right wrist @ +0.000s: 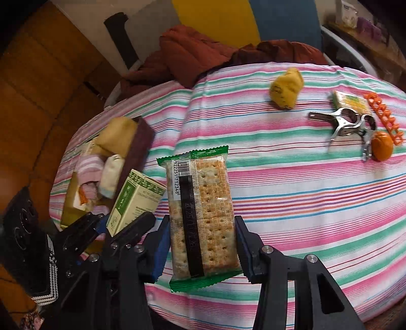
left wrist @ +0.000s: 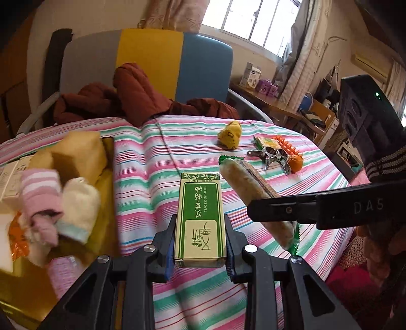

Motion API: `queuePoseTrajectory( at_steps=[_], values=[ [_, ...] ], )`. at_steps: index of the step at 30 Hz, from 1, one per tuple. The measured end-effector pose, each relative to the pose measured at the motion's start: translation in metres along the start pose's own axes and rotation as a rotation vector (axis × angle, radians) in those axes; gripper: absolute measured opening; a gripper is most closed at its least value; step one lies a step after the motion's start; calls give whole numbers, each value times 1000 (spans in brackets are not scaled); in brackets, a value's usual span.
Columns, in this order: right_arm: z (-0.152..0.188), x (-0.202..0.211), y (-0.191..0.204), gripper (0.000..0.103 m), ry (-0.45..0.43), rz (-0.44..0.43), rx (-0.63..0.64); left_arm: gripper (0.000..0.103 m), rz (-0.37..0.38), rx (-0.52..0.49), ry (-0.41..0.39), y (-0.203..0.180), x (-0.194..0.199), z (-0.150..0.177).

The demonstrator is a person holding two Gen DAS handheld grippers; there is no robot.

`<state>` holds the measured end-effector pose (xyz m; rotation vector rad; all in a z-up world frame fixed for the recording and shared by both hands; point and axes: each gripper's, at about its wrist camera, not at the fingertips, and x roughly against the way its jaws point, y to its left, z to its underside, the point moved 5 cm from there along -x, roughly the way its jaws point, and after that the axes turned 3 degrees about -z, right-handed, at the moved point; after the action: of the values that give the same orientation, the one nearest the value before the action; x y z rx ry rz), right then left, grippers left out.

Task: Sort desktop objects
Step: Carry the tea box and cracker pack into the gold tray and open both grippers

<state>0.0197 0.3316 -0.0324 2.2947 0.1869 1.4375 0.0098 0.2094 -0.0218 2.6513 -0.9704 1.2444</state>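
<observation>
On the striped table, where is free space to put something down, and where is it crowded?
Free: the wide middle of the striped cloth, between the storage box on the left and the metal clips on the far right. Crowded: the box, full of socks, and the far-right cluster with the orange ball and comb.

Daylit via window [left wrist: 253, 22]; fisheye warp, blurry edges.

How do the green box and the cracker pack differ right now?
The green box is opaque printed cardboard; the cracker pack is clear wrap with green ends, its crackers visible. The box is a stiff, narrow carton, while the pack is flatter and wider. The box sits in the left gripper, the pack in the right gripper. Shared: both are clamped and held off the striped cloth.
</observation>
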Motion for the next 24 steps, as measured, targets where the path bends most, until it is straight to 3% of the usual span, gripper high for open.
queuePoseTrajectory(
  at_steps=[12,17,22,23,24],
  values=[
    [8,-31,95,48,25,-144,55,30,-94,188,-62,114,62,19],
    [13,-47,126,48,52,-188,69,30,-143,260,-37,158,65,40],
    [7,-65,144,48,38,-182,32,31,-182,248,38,182,54,56],
    [6,-69,146,50,37,-180,26,32,-184,254,59,184,50,58],
    [5,-72,148,50,33,-170,26,40,-188,265,77,187,47,60]
  ],
)
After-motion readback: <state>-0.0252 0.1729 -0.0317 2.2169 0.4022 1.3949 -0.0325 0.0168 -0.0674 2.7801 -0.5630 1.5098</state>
